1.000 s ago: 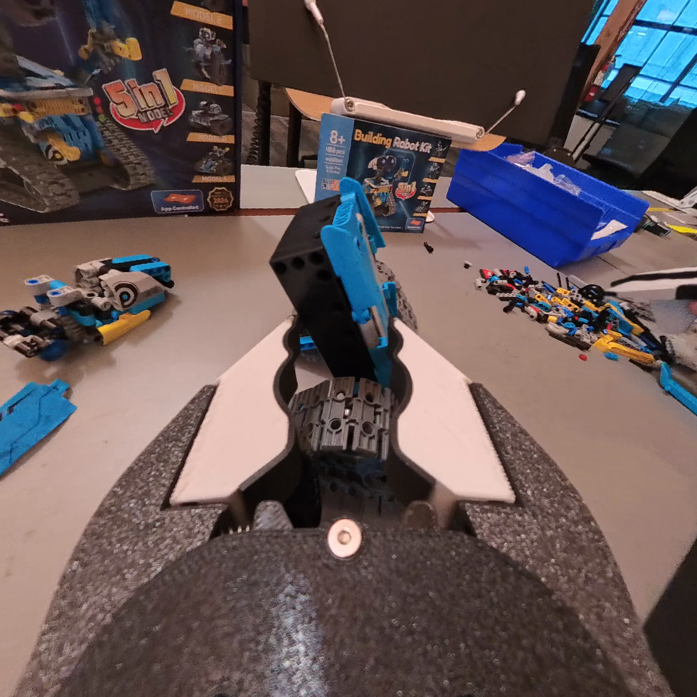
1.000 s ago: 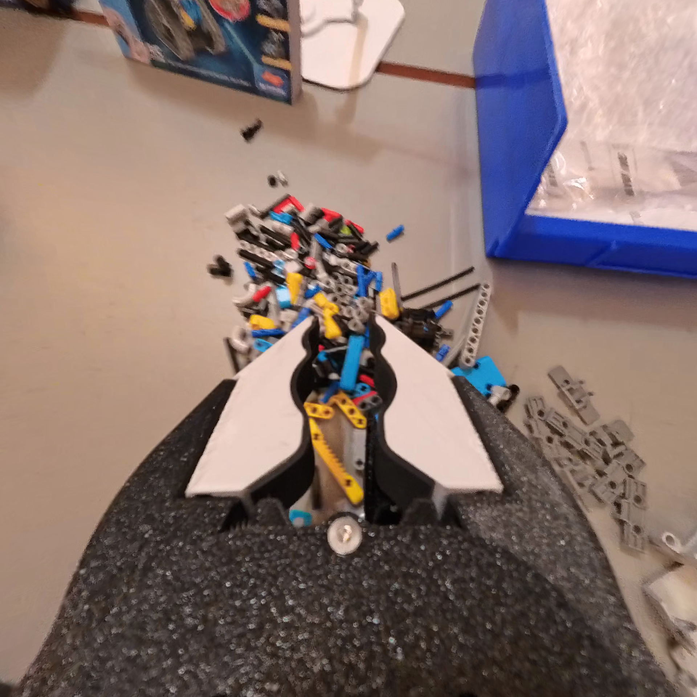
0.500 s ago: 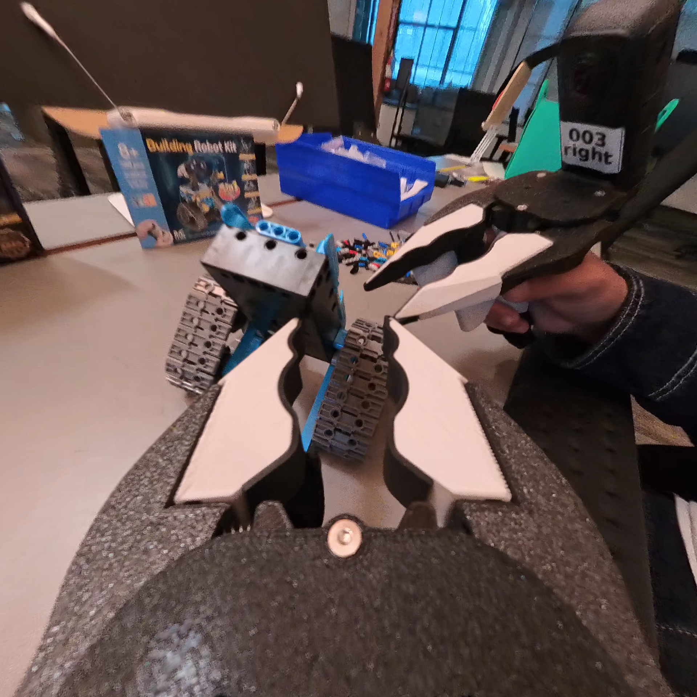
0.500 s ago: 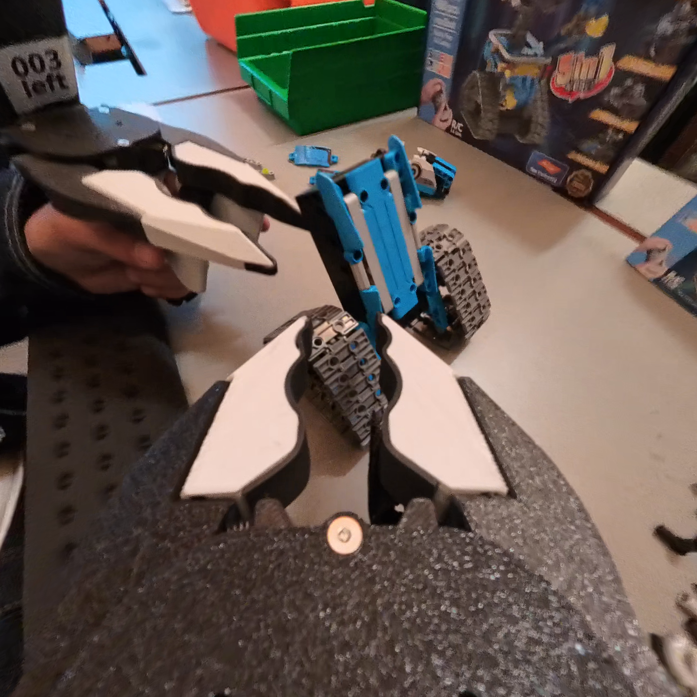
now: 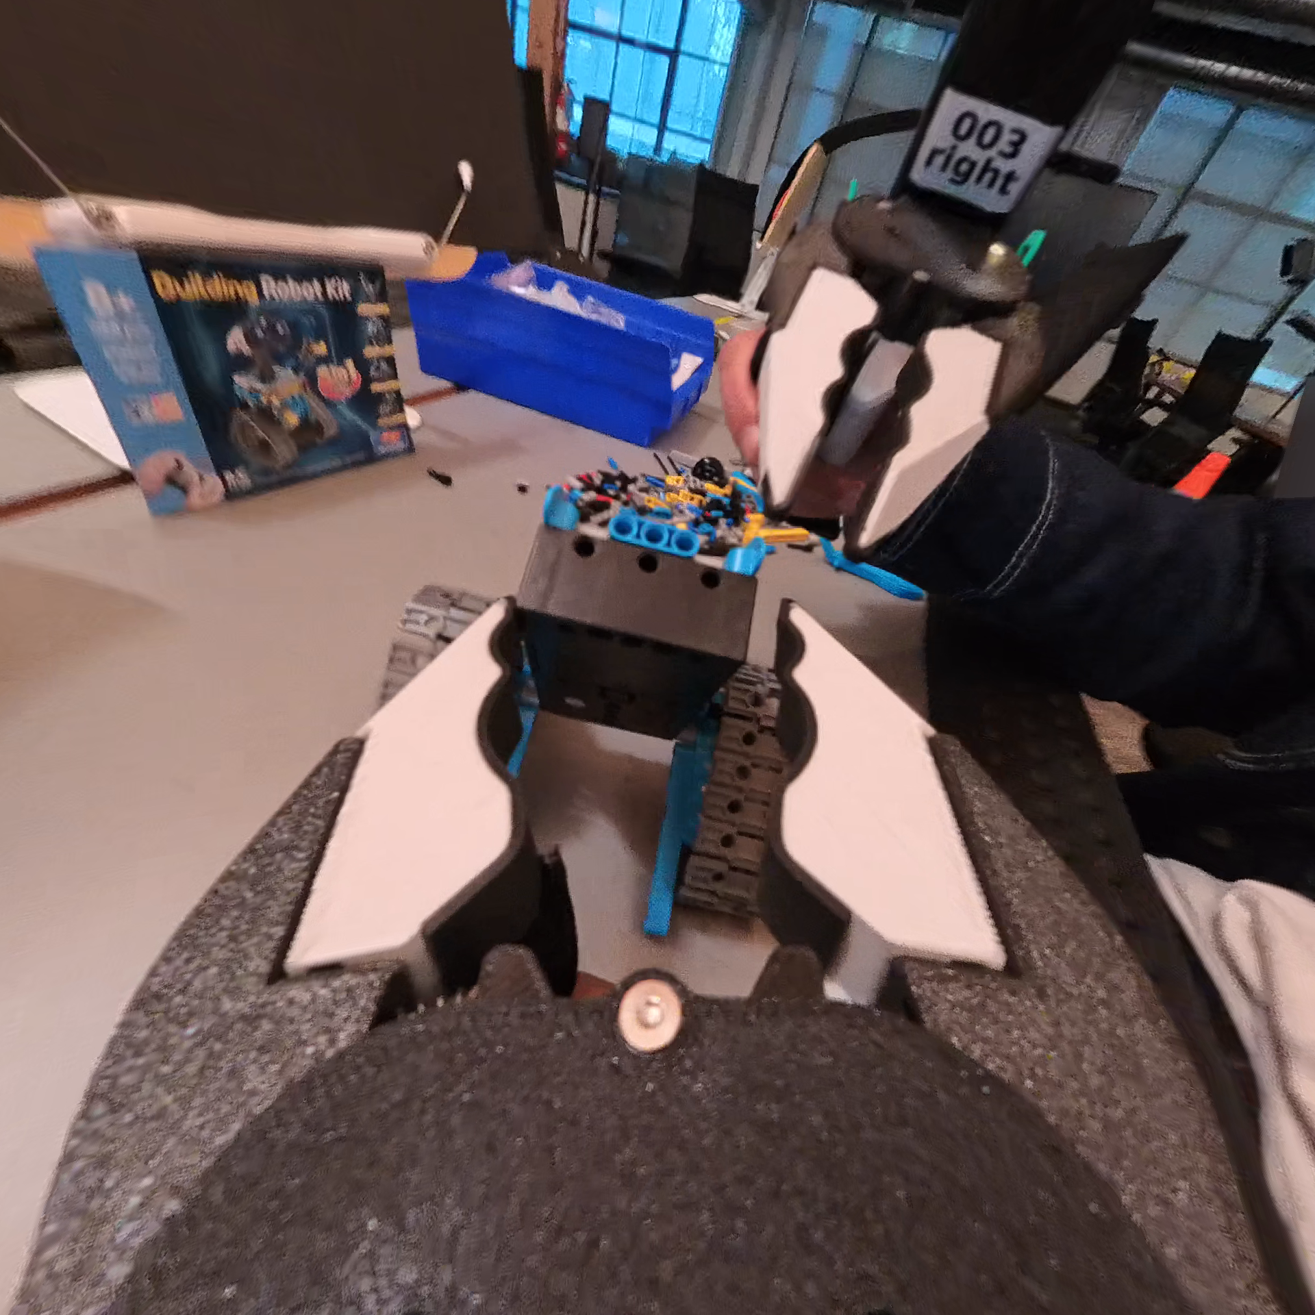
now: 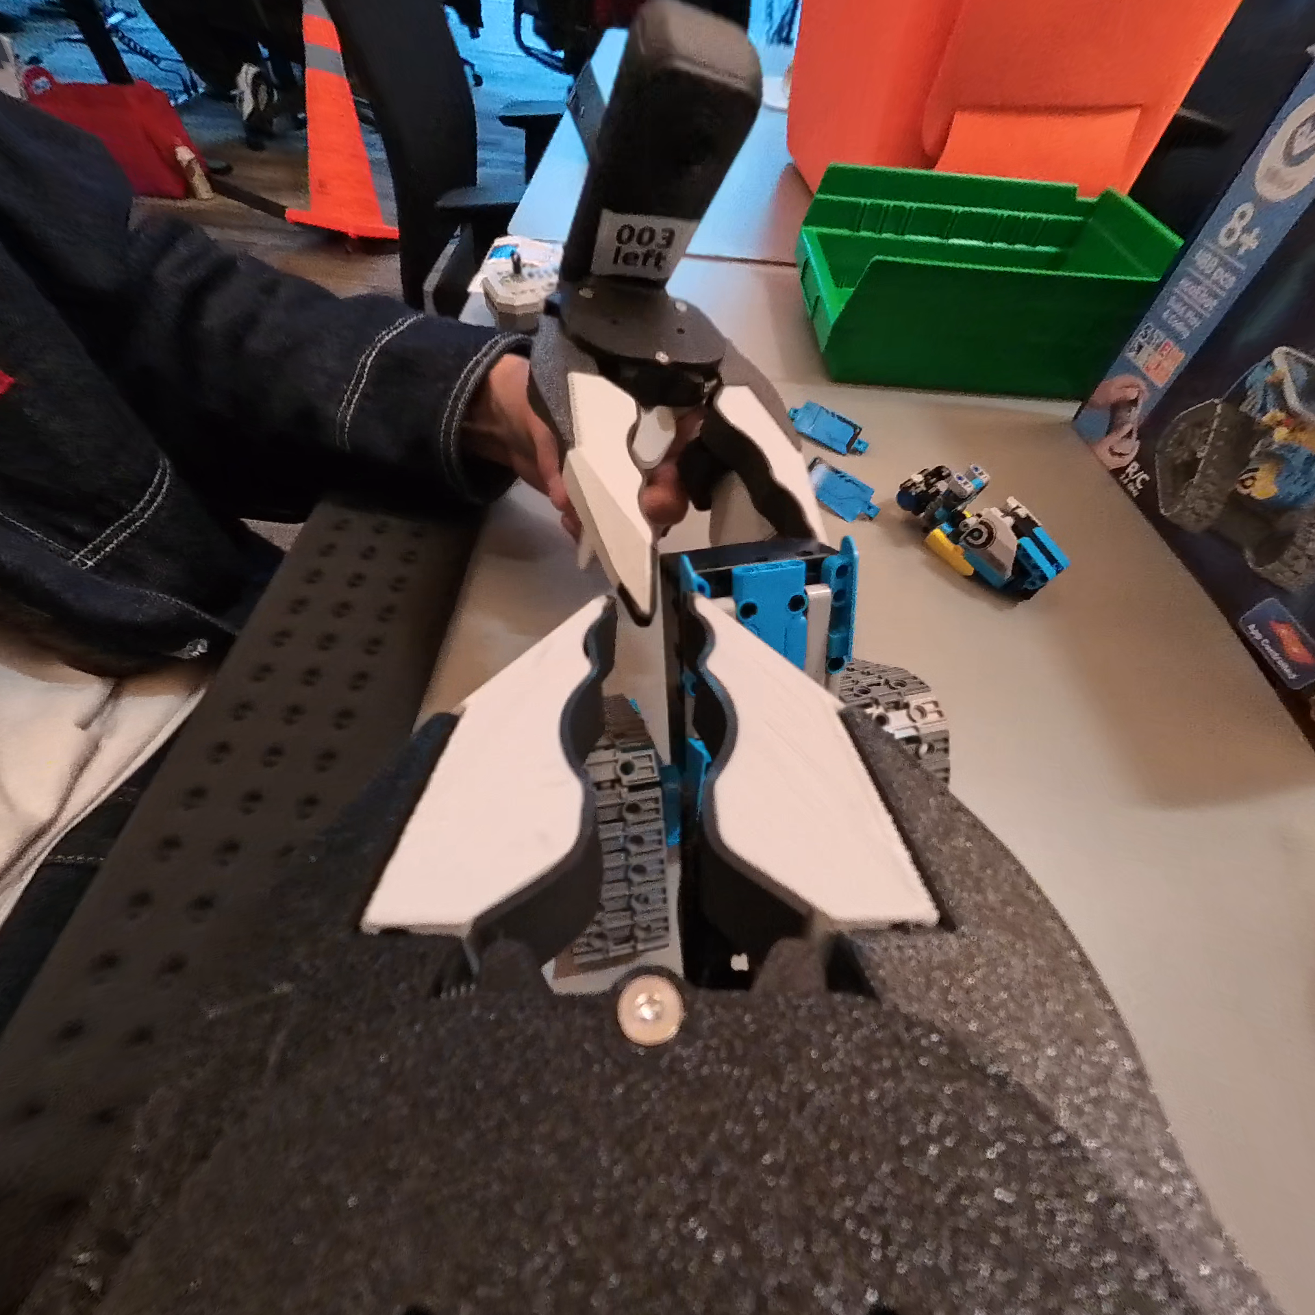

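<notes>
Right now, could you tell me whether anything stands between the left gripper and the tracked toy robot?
Nothing visible does. The left gripper is open, with its fingers on either side of the toy robot and its black block. The right gripper faces the robot from the far side, not in between.

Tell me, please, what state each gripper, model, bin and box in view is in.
left gripper: open, fingers either side of the tracked model's black block
right gripper: open, holding nothing
tracked model: upright on its tracks
blue bin: holding clear bags
green bin: no contents visible
kit box: standing upright
small model: resting on the table, untouched
loose parts: piled on the table
</notes>
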Action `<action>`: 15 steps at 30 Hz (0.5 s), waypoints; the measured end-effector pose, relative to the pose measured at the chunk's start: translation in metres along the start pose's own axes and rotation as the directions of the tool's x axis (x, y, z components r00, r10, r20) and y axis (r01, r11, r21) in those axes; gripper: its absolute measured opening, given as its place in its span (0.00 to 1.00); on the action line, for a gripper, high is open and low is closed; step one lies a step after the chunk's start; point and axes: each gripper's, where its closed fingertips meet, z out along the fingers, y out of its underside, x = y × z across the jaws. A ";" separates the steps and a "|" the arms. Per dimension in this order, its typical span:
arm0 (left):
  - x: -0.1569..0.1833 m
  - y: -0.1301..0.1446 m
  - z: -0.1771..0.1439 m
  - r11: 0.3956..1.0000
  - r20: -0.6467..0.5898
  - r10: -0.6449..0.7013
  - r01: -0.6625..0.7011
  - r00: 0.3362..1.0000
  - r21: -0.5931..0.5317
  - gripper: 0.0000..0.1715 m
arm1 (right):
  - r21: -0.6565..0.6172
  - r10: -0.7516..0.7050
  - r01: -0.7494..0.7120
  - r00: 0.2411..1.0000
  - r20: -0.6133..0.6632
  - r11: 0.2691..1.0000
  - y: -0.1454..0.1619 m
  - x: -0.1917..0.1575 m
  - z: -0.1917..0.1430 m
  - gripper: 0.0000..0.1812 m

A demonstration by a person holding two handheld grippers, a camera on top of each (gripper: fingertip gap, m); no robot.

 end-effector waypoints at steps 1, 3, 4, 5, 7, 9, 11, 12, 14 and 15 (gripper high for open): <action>-0.002 0.000 0.002 1.000 0.000 0.014 -0.014 1.000 -0.001 0.38 | -0.013 -0.001 0.001 1.000 0.007 1.000 0.003 0.002 0.004 0.09; -0.003 0.001 0.003 1.000 -0.024 0.007 -0.007 1.000 -0.002 0.38 | 0.006 -0.022 0.022 1.000 -0.017 1.000 0.003 0.008 0.006 0.03; -0.003 0.001 0.003 1.000 -0.025 0.023 -0.023 0.999 -0.004 0.38 | -0.001 -0.025 0.025 0.999 -0.047 1.000 0.006 0.014 0.006 0.00; -0.003 0.002 0.002 0.999 -0.023 0.037 -0.037 0.999 -0.003 0.37 | -0.014 -0.029 0.028 0.999 -0.035 1.000 0.011 0.014 0.006 0.00; -0.002 0.002 0.002 0.999 -0.020 0.035 -0.035 0.999 0.000 0.37 | -0.011 -0.015 0.015 0.999 -0.036 1.000 0.014 0.015 0.005 0.00; -0.002 0.002 0.003 0.999 -0.017 0.038 -0.038 0.999 0.003 0.37 | -0.024 -0.008 0.007 0.999 -0.041 1.000 0.020 0.015 0.004 0.08; -0.002 0.002 0.003 0.999 -0.018 0.032 -0.032 0.999 0.010 0.37 | -0.040 0.004 -0.005 1.000 -0.025 0.999 0.025 0.012 0.007 0.12; -0.002 0.002 0.003 0.999 -0.020 0.030 -0.029 0.999 0.012 0.37 | -0.040 0.003 -0.004 1.000 -0.028 0.999 0.026 0.011 0.009 0.11; -0.001 0.002 0.002 1.000 -0.025 0.026 -0.026 0.999 0.010 0.37 | -0.041 -0.071 0.068 0.994 -0.079 0.997 0.024 0.014 0.010 0.03; -0.001 0.002 0.001 1.000 -0.023 0.030 -0.030 0.999 0.009 0.37 | -0.048 -0.089 0.085 0.992 -0.092 0.995 0.024 0.014 0.011 0.03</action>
